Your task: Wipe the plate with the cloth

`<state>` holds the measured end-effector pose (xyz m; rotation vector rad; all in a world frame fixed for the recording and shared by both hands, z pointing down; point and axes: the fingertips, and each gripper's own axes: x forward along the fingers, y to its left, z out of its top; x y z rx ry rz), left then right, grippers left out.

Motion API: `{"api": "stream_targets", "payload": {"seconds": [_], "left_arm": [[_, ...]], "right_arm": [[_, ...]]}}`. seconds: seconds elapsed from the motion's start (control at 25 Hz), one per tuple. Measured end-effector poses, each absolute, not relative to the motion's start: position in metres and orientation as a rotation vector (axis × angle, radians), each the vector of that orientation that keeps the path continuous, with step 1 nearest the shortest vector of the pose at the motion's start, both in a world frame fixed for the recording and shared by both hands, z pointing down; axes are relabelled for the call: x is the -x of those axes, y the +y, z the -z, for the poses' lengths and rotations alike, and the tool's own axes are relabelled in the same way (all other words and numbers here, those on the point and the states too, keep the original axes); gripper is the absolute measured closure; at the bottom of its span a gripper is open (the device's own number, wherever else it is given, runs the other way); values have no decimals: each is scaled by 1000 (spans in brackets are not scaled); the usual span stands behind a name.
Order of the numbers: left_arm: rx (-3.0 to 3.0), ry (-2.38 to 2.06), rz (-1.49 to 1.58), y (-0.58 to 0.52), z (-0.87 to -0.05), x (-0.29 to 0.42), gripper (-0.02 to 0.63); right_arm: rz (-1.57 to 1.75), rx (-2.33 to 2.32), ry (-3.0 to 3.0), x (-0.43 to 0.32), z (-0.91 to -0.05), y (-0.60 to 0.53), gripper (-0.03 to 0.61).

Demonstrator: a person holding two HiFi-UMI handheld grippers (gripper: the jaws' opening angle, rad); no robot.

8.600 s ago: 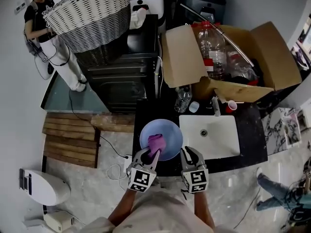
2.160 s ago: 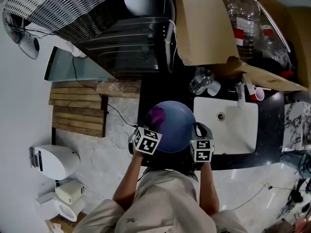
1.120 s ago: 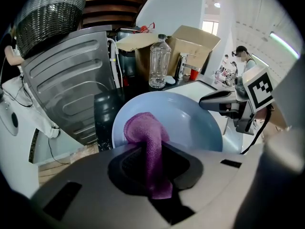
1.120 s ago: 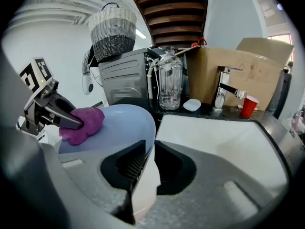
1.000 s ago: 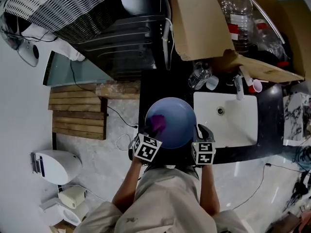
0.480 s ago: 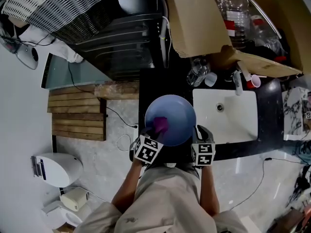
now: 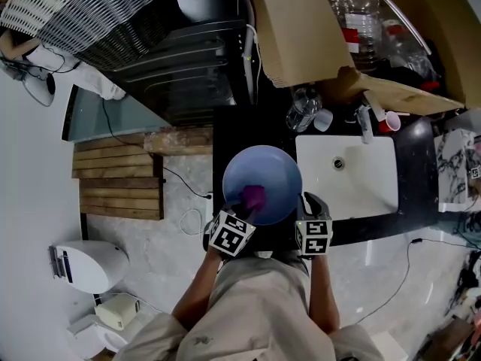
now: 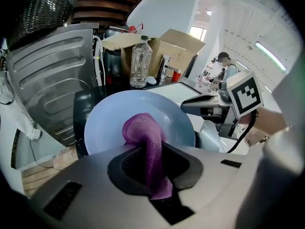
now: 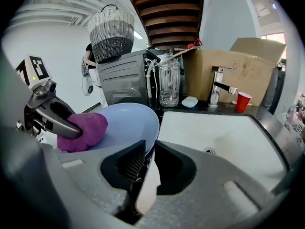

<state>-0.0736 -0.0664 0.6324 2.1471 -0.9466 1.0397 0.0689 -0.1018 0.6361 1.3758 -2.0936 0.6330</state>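
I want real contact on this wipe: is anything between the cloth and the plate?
Nothing visible. The left gripper holds the purple cloth straight against the blue plate, on its inside. The right gripper clamps the plate's rim off to one side, clear of the cloth.

Fuzzy, matt cloth (image 7: pixel 254 197) on a smooth, glossy plate (image 7: pixel 264 170) — matt cardboard box (image 7: pixel 297 32) behind.

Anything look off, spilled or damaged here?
Nothing stands out. The right gripper clamps the plate by its rim, the left gripper presses the cloth onto its face, and no spill or crack shows.
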Motion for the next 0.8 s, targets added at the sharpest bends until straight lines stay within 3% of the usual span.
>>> {"api": "stream_targets", "payload": {"seconds": [0.8], "left_arm": [[-2184,-803,-1026,-57,-634,35,552]], "right_arm": [[-665,-1350,-2134,-69,-636,-100,515]]}}
